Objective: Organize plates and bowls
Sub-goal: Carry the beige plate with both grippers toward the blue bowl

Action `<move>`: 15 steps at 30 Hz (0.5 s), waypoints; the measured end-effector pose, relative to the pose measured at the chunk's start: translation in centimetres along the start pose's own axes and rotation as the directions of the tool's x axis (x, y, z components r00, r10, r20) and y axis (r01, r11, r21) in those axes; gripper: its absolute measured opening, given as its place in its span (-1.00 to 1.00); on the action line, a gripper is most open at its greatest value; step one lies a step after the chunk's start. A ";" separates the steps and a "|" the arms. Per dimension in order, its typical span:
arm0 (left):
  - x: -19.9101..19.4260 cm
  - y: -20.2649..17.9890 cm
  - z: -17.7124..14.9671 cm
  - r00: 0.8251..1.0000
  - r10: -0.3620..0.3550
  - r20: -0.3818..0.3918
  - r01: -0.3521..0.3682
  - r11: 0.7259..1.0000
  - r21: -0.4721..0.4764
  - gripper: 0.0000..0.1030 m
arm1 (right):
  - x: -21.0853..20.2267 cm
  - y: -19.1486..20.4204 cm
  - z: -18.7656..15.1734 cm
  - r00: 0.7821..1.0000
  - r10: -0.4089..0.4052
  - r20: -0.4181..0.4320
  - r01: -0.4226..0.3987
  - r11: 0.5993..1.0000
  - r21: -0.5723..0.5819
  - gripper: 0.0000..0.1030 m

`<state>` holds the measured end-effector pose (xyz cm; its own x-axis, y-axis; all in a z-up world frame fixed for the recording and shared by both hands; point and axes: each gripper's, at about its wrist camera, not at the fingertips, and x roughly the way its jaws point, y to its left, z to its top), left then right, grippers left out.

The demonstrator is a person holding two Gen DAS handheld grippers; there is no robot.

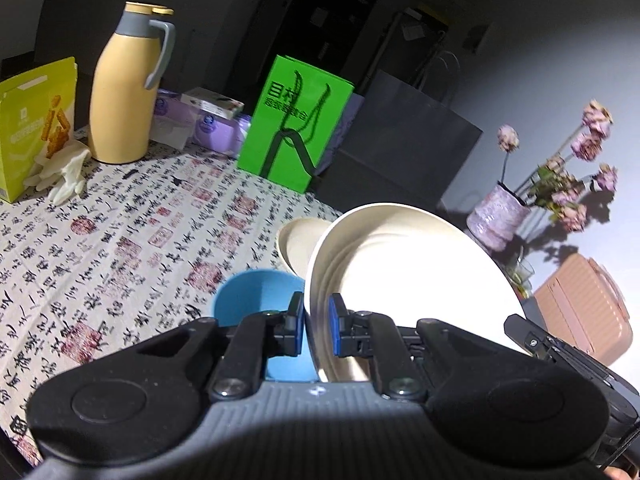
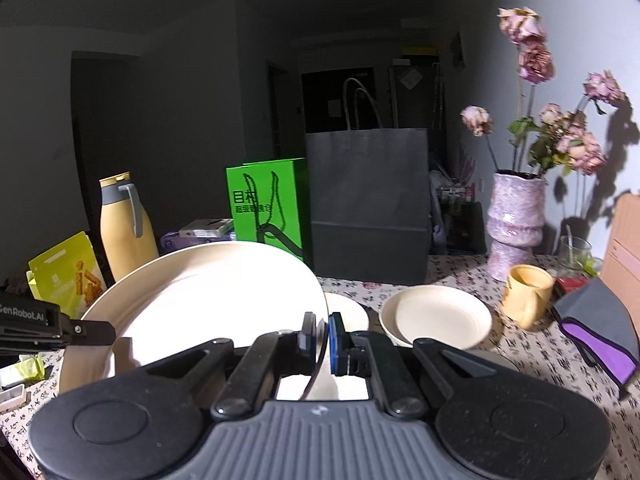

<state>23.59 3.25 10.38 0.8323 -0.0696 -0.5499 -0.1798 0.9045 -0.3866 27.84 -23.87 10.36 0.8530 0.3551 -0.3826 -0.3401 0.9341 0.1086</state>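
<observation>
My left gripper (image 1: 316,322) is shut on the rim of a large cream plate (image 1: 408,272), held tilted above the table. My right gripper (image 2: 321,338) is shut on the opposite rim of the same large cream plate (image 2: 208,296). A blue cup (image 1: 256,300) stands just left of the left fingers. A cream bowl (image 1: 300,240) sits behind it. In the right wrist view a cream bowl (image 2: 438,316) and a small cream plate (image 2: 348,312) lie on the table ahead. The left gripper's tip (image 2: 80,330) shows at the plate's left rim.
A patterned tablecloth (image 1: 120,240) covers the table. At the back stand a yellow thermos (image 1: 124,88), a green bag (image 1: 296,124), a dark paper bag (image 2: 368,200) and a purple vase with flowers (image 2: 516,220). A yellow mug (image 2: 526,296) and a grey-purple pouch (image 2: 596,328) lie right.
</observation>
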 end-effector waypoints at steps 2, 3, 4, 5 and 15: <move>0.0 -0.4 -0.7 1.000 -0.004 -0.005 0.004 1.000 0.013 -0.75 | -0.5 -0.4 -0.6 1.000 -0.010 -0.002 0.010 1.000 0.009 -0.88; 0.0 -0.6 -1.0 1.000 -0.005 -0.007 0.005 1.000 0.020 -0.75 | -0.8 -0.6 -0.9 1.000 -0.016 -0.004 0.016 1.000 0.013 -0.88; -0.1 -0.8 -1.4 1.000 -0.007 -0.009 0.007 1.000 0.028 -0.75 | -1.1 -0.8 -1.3 1.000 -0.021 -0.003 0.021 1.000 0.017 -0.88; -0.1 -0.9 -1.7 1.000 -0.010 -0.013 0.010 0.999 0.034 -0.75 | -1.3 -1.0 -1.6 1.000 -0.027 -0.003 0.027 0.999 0.021 -0.88; 0.6 -1.3 -5.0 0.997 -0.035 -0.068 0.040 0.996 0.076 -0.75 | -3.2 -2.7 -5.0 0.998 -0.052 -0.018 0.053 0.997 0.057 -0.88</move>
<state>21.67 -0.07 6.85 0.8003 -0.1295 -0.5855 -0.1060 0.9305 -0.3507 24.03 -27.76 6.74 0.8624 0.3053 -0.4037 -0.2712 0.9522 0.1407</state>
